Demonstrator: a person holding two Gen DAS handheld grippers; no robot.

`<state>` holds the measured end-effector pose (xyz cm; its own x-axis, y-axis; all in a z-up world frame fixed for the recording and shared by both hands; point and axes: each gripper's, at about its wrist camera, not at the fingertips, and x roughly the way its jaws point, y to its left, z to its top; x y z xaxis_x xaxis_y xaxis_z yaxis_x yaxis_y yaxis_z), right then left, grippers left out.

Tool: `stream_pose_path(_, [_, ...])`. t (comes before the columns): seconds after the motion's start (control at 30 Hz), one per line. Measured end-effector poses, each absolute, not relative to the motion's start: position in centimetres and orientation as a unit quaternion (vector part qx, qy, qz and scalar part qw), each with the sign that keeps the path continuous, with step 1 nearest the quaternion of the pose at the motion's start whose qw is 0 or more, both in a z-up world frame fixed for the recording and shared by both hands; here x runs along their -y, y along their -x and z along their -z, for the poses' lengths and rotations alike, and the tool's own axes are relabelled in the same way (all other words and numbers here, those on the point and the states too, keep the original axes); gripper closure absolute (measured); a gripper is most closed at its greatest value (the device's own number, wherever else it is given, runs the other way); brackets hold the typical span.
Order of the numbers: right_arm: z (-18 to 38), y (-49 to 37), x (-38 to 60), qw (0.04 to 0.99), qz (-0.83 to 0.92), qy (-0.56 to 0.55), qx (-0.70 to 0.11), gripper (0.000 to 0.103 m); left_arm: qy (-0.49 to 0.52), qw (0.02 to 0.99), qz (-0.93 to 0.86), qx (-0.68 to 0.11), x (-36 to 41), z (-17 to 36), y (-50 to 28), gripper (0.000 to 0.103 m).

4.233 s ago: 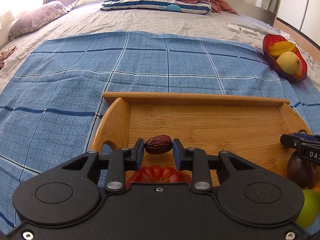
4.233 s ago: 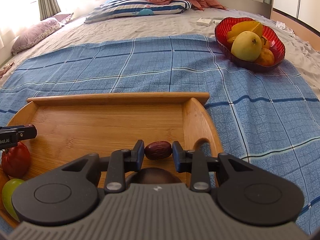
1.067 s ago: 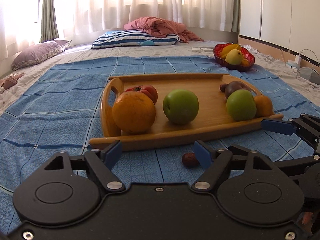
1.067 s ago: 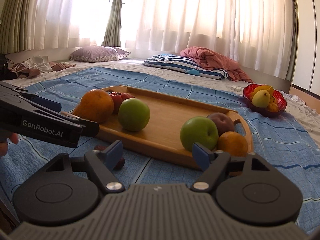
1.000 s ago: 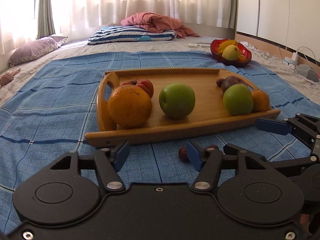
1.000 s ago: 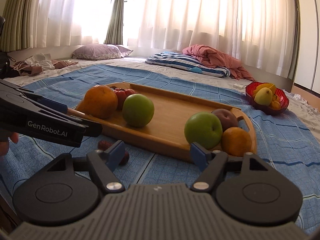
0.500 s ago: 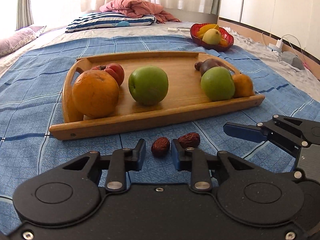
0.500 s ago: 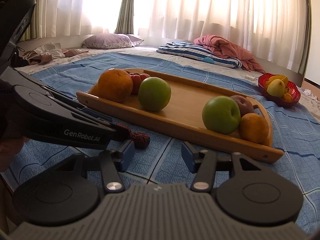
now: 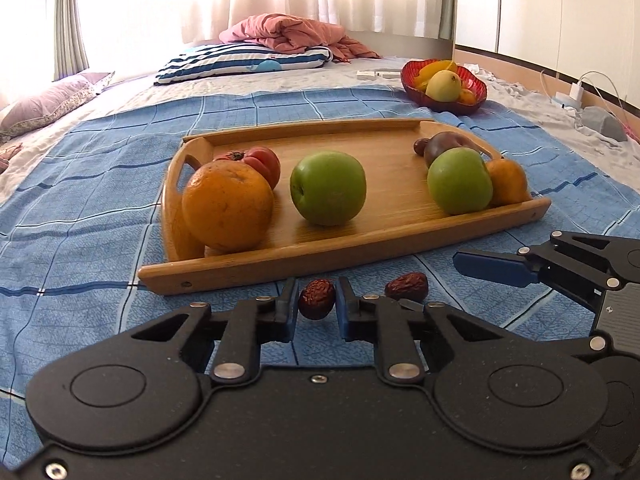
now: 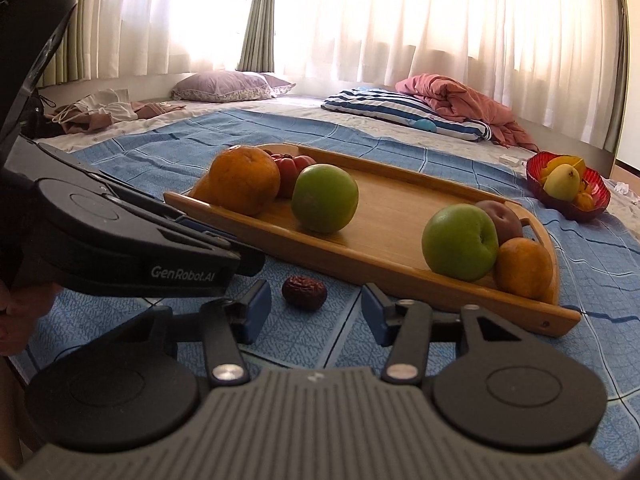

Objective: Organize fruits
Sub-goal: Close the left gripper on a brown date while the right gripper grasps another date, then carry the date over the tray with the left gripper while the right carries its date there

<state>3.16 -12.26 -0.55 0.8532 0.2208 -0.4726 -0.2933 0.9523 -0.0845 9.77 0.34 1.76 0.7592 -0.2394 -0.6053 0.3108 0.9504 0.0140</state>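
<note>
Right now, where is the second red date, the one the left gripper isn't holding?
In the right wrist view the loose date lies on the blue blanket, in front of the wooden tray, between the right gripper fingers, untouched.

Wrinkled matt red date between tongs; smooth wooden tray beyond; woven cloth blanket underneath; glossy green apples.

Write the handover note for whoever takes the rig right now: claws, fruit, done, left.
Left claw: shut on a red date on the blue cloth.
Right claw: has just been closing, open around the second date, not touching.
Wooden tray: orange, tomato, two green apples and other fruit.
Done: left grasp.
Left: right grasp, move both dates.
</note>
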Motion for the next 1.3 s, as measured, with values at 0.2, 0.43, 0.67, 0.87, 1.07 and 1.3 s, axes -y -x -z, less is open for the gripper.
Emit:
stream_pose_path(0.2, [0.5, -3.7, 11.9, 0.962, -0.129, 0.057, -0.236, 0.046, -0.049, 0.939, 0.129, -0.315, -1.3, -1.7, -9.8, 0.085])
stream_pose_path(0.43, [0.6, -4.3, 11.0, 0.961, -0.123, 0.053, -0.242, 0.055, -0.047, 0.941, 0.123, -0.313, -1.6, -1.7, -9.9, 0.085])
stream_pose_path(0.67, [0.7, -4.7, 10.7, 0.960, -0.113, 0.038, -0.252, 0.066, -0.048, 0.941, 0.121, -0.312, -1.7, -1.7, -9.9, 0.085])
stream_pose_path(0.87, [0.8, -4.8, 10.6, 0.960, -0.108, 0.033, -0.258, 0.072, -0.043, 0.942, 0.119, -0.312, -1.9, -1.6, -9.9, 0.085])
stream_pose_path(1.07, [0.3, -4.6, 10.8, 0.962, -0.103, 0.023, -0.253, 0.072, -0.042, 0.945, 0.122, -0.302, -2.0, -2.4, -9.6, 0.085])
stream_pose_path(1.3, [-1.0, -4.3, 11.3, 0.967, -0.092, 0.021, -0.235, 0.072, -0.039, 0.950, 0.126, -0.282, -1.9, -4.0, -9.4, 0.085])
